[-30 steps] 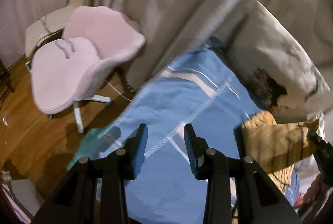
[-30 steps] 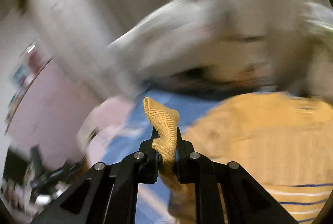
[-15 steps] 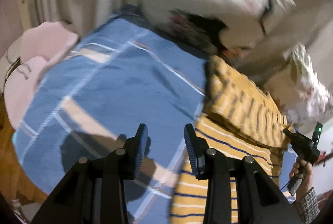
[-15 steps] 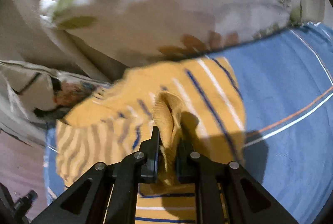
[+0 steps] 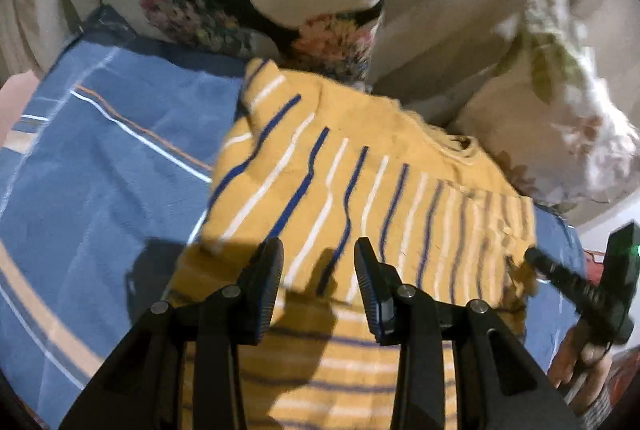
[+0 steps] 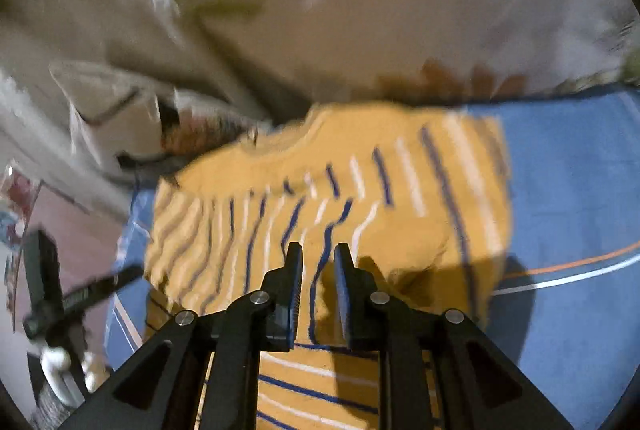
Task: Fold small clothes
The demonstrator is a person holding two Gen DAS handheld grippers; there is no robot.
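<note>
1. Left wrist view: the left gripper [image 5: 318, 270] hangs over a yellow striped top [image 5: 360, 190] with its jaws parted and nothing between the pads.
2. The top lies on a blue bedsheet [image 5: 100, 158]; its upper part is folded down over the lower part, so the blue and white stripes on the upper layer run away from the camera while those on the layer beneath run across.
3. Beyond the top, a pillow with a dark floral print [image 5: 224, 6] rests at the head of the bed, and a white floral pillow [image 5: 568, 118] sits to its right, touching the top's far edge.
4. At the right edge, the other black gripper [image 5: 576, 286] reaches to the top's right side, held by a hand [image 5: 580, 358].
5. Right wrist view: the right gripper [image 6: 318, 266] is just above the folded top [image 6: 400, 210], and its jaws are opening; the gap between the pads is narrow and shows only the cloth lying beneath, with nothing pinched.
6. Here the top lies on the bedsheet [image 6: 568, 190], its neckline toward the white floral pillow [image 6: 380, 10] that fills the upper frame, blurred.
7. At the left edge, a black device [image 6: 44, 278] appears beside the bed; whether it is the other gripper cannot be told.
</note>
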